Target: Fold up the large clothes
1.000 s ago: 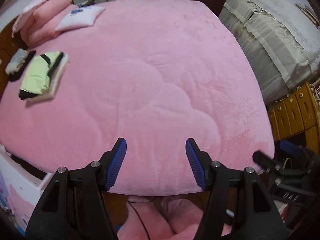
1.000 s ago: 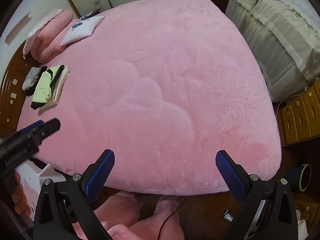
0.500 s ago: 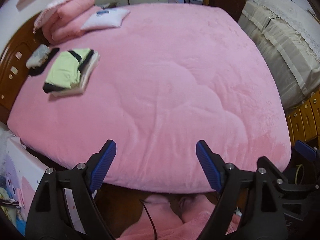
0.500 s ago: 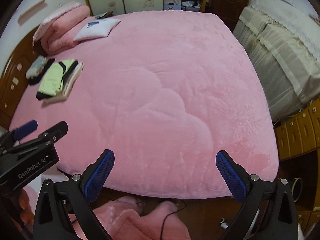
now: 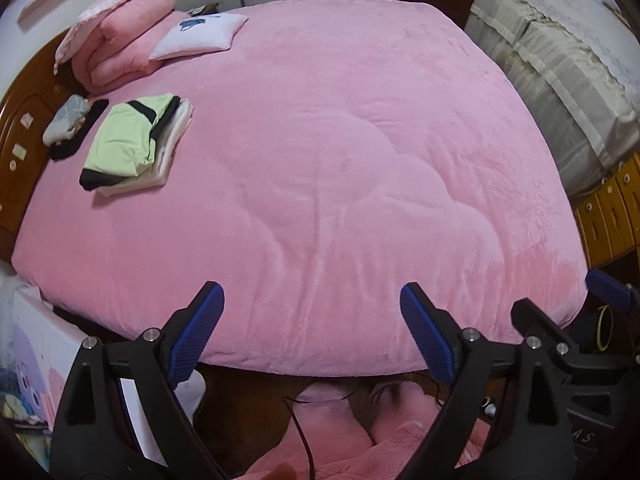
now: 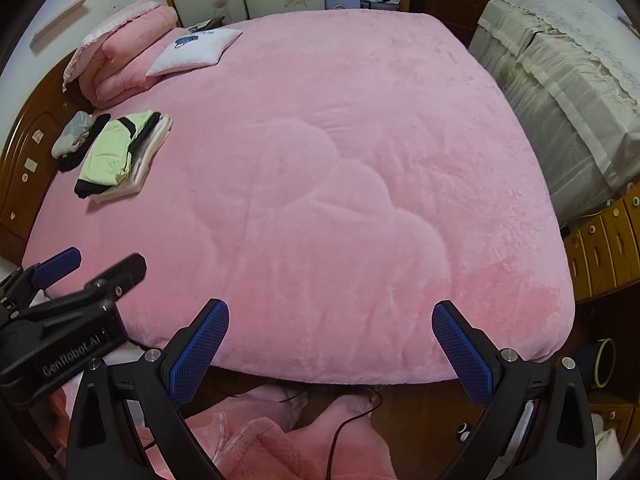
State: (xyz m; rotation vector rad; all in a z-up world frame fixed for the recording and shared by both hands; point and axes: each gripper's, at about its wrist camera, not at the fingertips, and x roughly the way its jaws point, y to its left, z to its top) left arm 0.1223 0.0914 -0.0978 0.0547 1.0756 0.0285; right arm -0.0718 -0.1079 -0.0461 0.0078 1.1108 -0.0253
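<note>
A stack of folded clothes (image 5: 132,148), light green and black on top of white, lies on the left side of the pink bed cover (image 5: 340,160); the right wrist view shows the stack (image 6: 116,160) too. My left gripper (image 5: 310,296) hovers over the bed's near edge, its jaws opening with nothing between them. My right gripper (image 6: 330,308) stands wide open and empty over the same edge. Each shows in the other's view: the right gripper (image 5: 560,296) at the right, the left gripper (image 6: 96,264) at the left. Pink fleece fabric (image 6: 260,440) lies below the bed edge.
A folded pink quilt (image 5: 120,40) and a white pillow (image 5: 200,36) lie at the bed's head by the wooden headboard (image 5: 20,128). A small grey and black pile (image 5: 68,120) sits beside the stack. Beige covered furniture (image 5: 560,80) and wooden drawers (image 5: 612,216) stand to the right.
The left jaws have spread wider. Both grippers have shifted along the bed's near edge, so the headboard side and the folded stack sit further into view. The right jaws stay wide.
</note>
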